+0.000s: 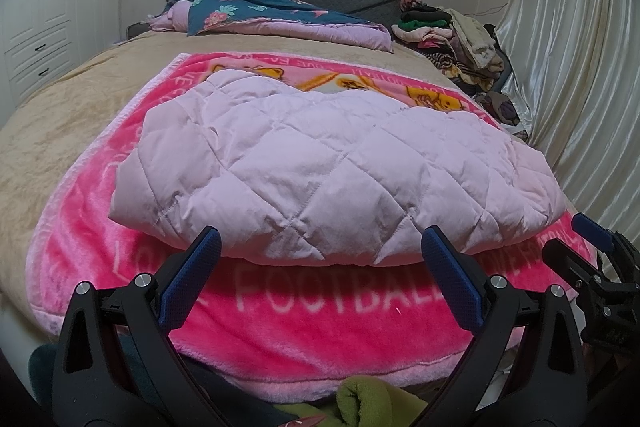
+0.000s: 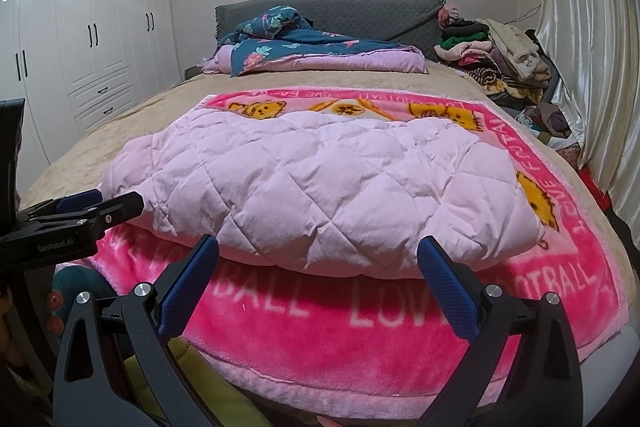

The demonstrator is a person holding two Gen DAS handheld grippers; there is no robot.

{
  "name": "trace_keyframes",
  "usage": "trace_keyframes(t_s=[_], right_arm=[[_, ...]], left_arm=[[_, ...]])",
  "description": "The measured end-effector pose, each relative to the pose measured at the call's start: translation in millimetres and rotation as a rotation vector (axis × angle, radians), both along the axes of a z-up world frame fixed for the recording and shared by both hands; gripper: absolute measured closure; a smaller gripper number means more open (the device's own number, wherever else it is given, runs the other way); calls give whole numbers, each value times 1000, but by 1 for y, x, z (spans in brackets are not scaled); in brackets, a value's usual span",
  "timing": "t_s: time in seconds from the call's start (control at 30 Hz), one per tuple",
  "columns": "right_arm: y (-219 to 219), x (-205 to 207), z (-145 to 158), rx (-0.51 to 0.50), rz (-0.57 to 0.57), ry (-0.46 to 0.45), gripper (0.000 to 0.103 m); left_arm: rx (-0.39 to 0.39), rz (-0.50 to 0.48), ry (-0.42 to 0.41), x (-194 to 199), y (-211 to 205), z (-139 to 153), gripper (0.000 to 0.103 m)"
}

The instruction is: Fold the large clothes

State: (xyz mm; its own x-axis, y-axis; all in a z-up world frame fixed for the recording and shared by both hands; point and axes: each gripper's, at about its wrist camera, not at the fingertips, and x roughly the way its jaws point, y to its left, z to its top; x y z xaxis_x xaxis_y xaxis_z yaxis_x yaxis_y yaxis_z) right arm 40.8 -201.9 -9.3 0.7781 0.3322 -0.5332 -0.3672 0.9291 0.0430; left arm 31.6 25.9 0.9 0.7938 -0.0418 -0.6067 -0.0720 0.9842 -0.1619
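Grippers, left (image 1: pixel 320 243) and right (image 2: pixel 318 251), both spread wide, empty, just short of quilted jacket (image 1: pixel 332 167). Best to pinch all layers evenly at near edge.

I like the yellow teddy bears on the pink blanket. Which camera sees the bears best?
The right wrist view. There the yellow bears show along the far edge and right side of the pink blanket, past the quilted pink garment. The left wrist view catches only part of the far row, mostly hidden behind the garment.
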Motion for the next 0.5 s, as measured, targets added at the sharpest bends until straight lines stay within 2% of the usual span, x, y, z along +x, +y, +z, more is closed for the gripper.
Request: trace_keyframes(t_s=[0.5], right_arm=[[1,-1,2,-2,-3,-6,4]], left_arm=[[-1,-3,-1,0,2,2,9]])
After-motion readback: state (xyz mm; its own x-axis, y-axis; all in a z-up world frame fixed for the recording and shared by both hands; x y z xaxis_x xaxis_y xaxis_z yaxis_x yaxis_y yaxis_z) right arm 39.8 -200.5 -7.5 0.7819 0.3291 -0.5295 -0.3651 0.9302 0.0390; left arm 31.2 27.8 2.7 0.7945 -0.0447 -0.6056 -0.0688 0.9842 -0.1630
